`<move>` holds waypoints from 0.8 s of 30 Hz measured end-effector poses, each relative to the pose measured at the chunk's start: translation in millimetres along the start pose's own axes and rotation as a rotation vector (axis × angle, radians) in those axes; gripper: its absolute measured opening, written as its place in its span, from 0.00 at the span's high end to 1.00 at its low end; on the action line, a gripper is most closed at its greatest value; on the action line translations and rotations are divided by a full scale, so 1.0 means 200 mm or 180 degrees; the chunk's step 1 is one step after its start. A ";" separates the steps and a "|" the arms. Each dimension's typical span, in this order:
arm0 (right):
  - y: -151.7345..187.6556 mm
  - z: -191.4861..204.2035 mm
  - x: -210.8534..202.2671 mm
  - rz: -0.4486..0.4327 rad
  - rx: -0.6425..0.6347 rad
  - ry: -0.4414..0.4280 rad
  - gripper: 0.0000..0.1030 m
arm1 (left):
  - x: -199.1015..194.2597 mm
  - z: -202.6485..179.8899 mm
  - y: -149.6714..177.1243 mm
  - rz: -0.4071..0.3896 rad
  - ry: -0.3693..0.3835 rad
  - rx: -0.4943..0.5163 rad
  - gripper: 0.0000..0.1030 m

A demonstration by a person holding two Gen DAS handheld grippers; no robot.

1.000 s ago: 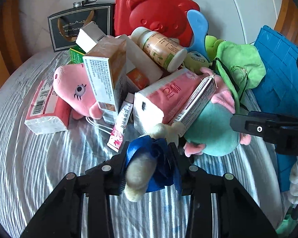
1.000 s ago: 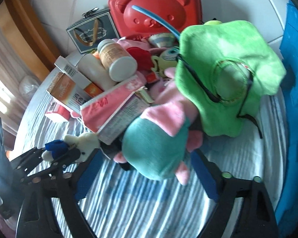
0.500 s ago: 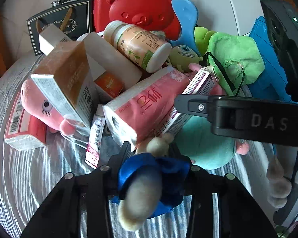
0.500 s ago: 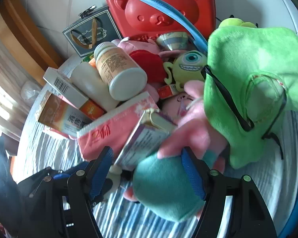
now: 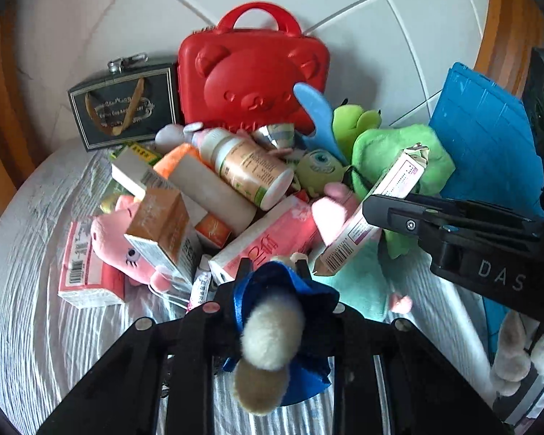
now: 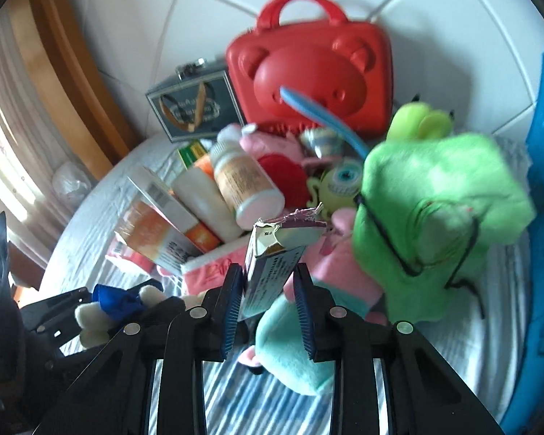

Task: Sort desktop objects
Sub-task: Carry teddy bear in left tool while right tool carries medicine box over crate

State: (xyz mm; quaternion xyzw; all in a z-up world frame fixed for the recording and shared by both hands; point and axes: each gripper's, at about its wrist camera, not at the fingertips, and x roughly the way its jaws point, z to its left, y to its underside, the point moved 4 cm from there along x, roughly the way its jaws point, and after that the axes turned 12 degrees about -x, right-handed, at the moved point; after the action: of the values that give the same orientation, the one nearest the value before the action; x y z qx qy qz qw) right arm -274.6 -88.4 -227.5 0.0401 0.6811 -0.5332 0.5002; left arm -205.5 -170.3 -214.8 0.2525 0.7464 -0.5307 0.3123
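Blue cloth wraps the cream plush toy (image 5: 272,330) clamped between the fingers of the left gripper (image 5: 271,291) in the left wrist view, low over the striped tablecloth (image 5: 29,311). Just beyond lies the heap: a pink tissue pack (image 5: 268,239), a pill bottle (image 5: 250,168) and a red bear case (image 5: 254,72) against the wall. From the right, the right gripper (image 5: 380,214) pinches a pink-and-white carton (image 5: 373,214).

From the right wrist view, the right gripper (image 6: 268,286) is closed narrowly on that carton (image 6: 272,264), tilted above the teal plush (image 6: 290,348), beside the green plush (image 6: 442,217).
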 end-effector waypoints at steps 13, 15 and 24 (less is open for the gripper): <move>-0.07 -0.10 -1.08 -0.0834 -0.0027 0.0798 0.72 | -0.65 -0.60 -0.21 -0.0818 0.0578 0.0451 0.78; -0.05 -0.17 -1.23 -0.0912 0.0008 0.0924 0.72 | -0.74 -0.73 -0.23 -0.0893 0.0751 0.0534 0.78; 0.07 -0.74 -1.82 -0.0861 0.0205 0.1723 0.72 | -0.98 -1.51 -0.31 -0.0977 0.1338 0.0898 0.78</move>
State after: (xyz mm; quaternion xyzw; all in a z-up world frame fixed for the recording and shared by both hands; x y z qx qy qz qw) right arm -181.3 205.0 16.0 0.1054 0.7715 -0.5863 0.2234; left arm -176.7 87.9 41.8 0.2819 0.7430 -0.6063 0.0287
